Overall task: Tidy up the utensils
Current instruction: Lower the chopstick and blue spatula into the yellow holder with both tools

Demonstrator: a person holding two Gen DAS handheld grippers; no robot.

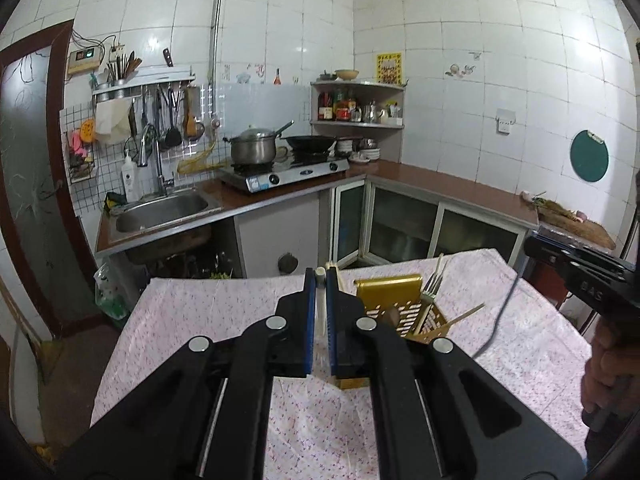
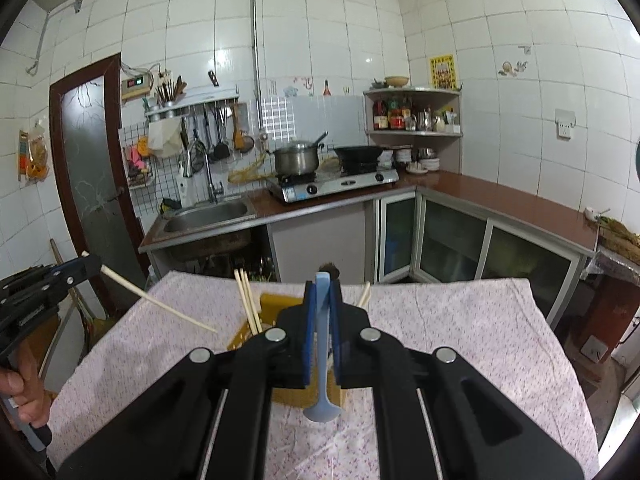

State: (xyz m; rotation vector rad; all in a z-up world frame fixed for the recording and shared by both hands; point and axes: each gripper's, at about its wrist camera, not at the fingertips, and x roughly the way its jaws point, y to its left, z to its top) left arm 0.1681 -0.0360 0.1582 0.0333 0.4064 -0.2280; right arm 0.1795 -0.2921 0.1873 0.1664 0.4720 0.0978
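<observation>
Left gripper (image 1: pixel 320 276): jaws nearly closed, clamped on a single pale chopstick (image 2: pixel 160 304). In the right wrist view the stick runs slantwise from the jaws down towards the worktop (image 2: pixel 460 320), its free end above the floral cloth.

Right gripper (image 2: pixel 322 280): jaws nearly closed on the handle of a light blue spoon (image 2: pixel 322 360). Spoon hangs roughly upright; its wider end shows below the jaws, the handle tip pokes out above them.

A hand (image 2: pixel 24 384) grips the left tool's handle at the left frame edge; the other hand (image 1: pixel 604 376) shows at the right edge of the left wrist view.

Just beyond both grippers: yellow slotted utensil basket (image 1: pixel 404 296) stands on the cloth-covered worktop. In it, leaning: forks (image 1: pixel 434 280) and several chopsticks (image 2: pixel 248 300). A dark cable (image 1: pixel 500 312) lies across the cloth right of the basket.

Farther: L-shaped brown kitchen counter (image 1: pixel 440 184) with steel sink (image 1: pixel 160 216), two-burner stove (image 1: pixel 288 172) carrying a lidded pot (image 1: pixel 253 146) and a wok (image 1: pixel 310 143). Corner shelf (image 1: pixel 360 124) with bottles behind, white tiled walls.
</observation>
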